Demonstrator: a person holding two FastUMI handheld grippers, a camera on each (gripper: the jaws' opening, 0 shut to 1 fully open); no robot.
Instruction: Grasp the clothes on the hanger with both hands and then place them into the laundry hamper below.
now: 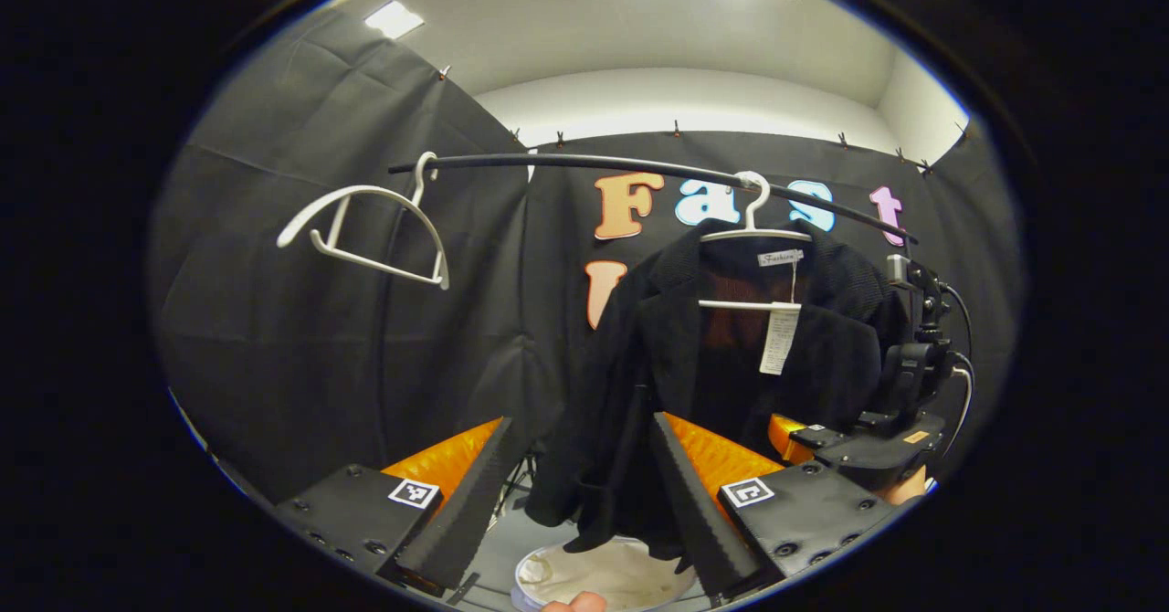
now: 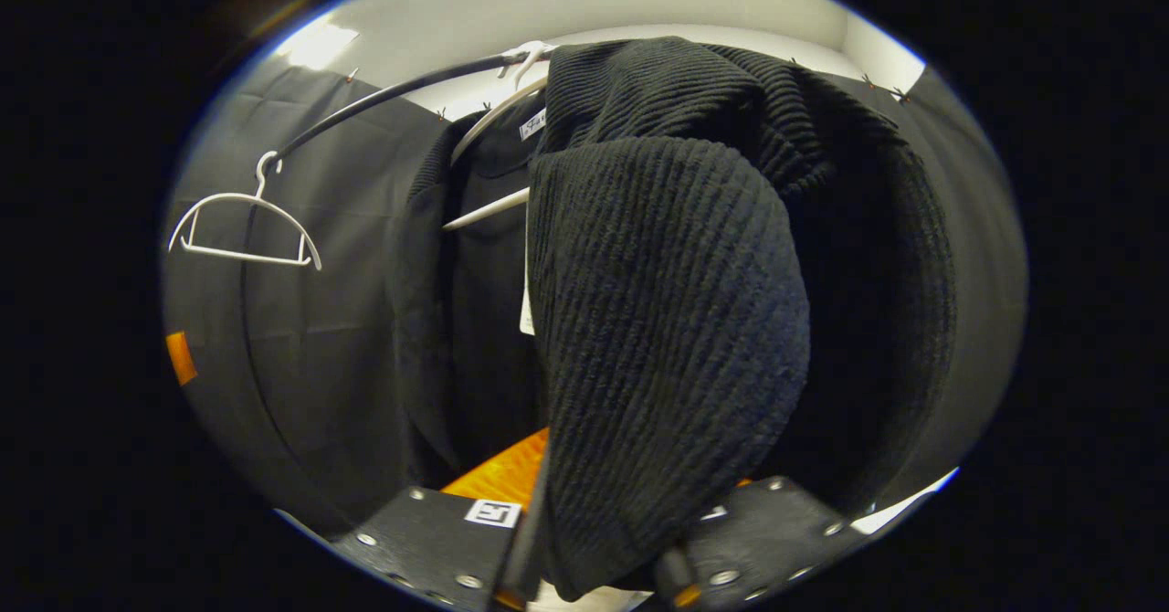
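Note:
A black knit jacket (image 1: 676, 365) hangs on a white hanger (image 1: 751, 228) from the black rail (image 1: 566, 163). My left gripper (image 1: 580, 511) is open, and the jacket's lower left hem hangs between its fingers without being pinched. The white laundry hamper (image 1: 525, 575) stands on the floor right below the hem. My right gripper (image 1: 804, 434) is at the jacket's right side. In the right gripper view a thick fold of the jacket (image 2: 667, 320) runs down between the fingers of the right gripper (image 2: 598, 557), which is shut on it. The white hanger (image 2: 493, 114) is partly covered by the raised fabric.
An empty white hanger (image 1: 365, 228) hangs tilted at the rail's left end, also seen as the empty hanger (image 2: 242, 228) in the right gripper view. Black cloth walls enclose the booth. A fingertip (image 1: 571, 603) shows at the bottom edge by the hamper.

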